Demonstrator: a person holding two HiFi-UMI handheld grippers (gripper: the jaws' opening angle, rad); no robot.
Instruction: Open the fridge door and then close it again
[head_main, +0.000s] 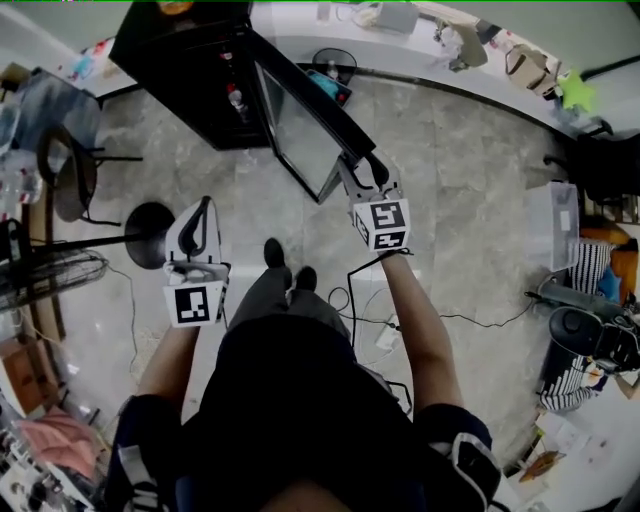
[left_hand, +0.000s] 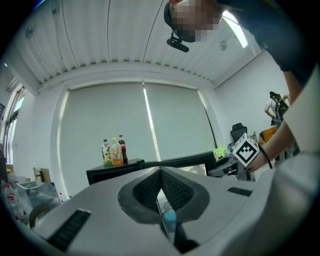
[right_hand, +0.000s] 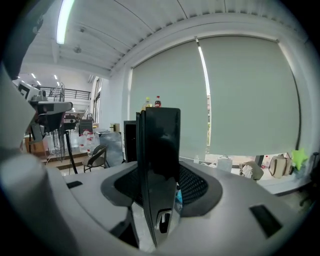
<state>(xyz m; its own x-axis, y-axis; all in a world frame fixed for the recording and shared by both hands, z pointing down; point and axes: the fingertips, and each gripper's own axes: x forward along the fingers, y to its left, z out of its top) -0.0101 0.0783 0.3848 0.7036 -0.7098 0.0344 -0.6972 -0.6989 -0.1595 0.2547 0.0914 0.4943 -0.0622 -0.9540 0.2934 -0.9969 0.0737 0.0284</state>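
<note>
Only from the head view: pale stone floor (head_main: 460, 200) spreading out in front of the black fridge (head_main: 185, 70), and the fridge door (head_main: 300, 130) swung wide out from the fridge's front. Only in the two gripper views: a broad pale blind (left_hand: 130, 125) behind the fridge. Clamped on the door's free edge, well out from the fridge: right gripper (head_main: 362, 172), jaws part-way apart with the dark panel upright and gripped between them, plain in the right gripper view and only hinted at from above. Held free in front of the fridge, apart from the door and touching nothing: left gripper (head_main: 203, 212), jaws pressed together and empty, as shown in its own view. On top of the fridge, clear in the left gripper view alone: three bottles (left_hand: 114, 152) in a tight group, one dark with a red cap, one with orange contents, one with a green and white label. Print on those labels too small to read. Fridge interior dark from above, contents hard to make out; back of the fridge cut off by the head view's upper edge; from the right gripper view, most of the fridge hidden behind the door's edge
</note>
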